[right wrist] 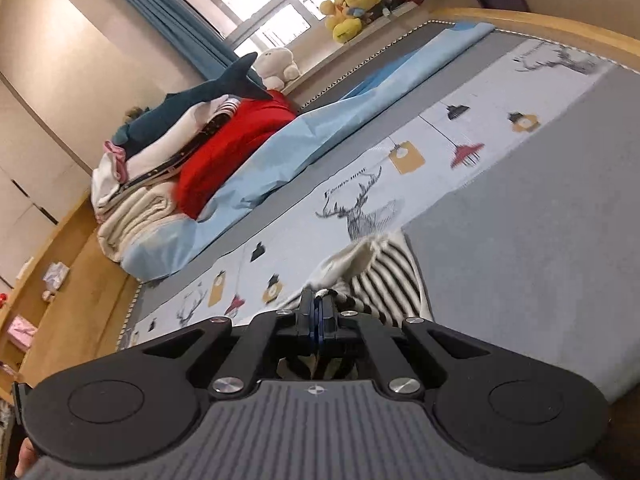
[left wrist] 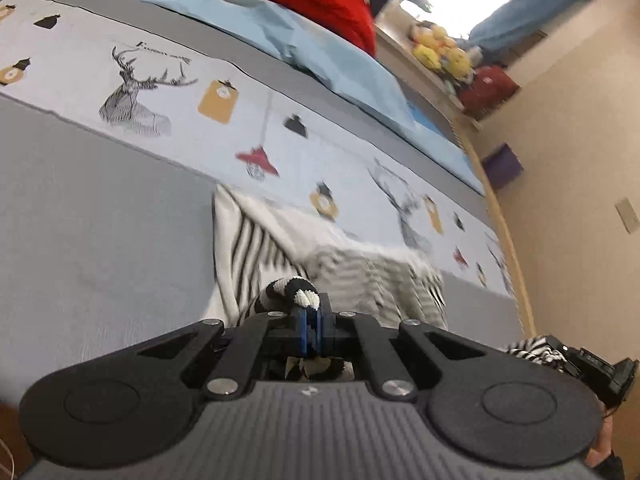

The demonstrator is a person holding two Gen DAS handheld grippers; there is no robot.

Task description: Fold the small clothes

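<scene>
Low in the left wrist view, the left gripper has its jaws clamped together on a rolled edge of a black-and-white striped garment, which spreads, blurred, across the grey bedspread at centre frame; the right gripper shows at the lower right edge, gripping another part of the stripes. Across the right wrist view, the right gripper pinches the striped garment at lower centre, jaws closed on it, while a red blanket and folded linens sit upper left.
</scene>
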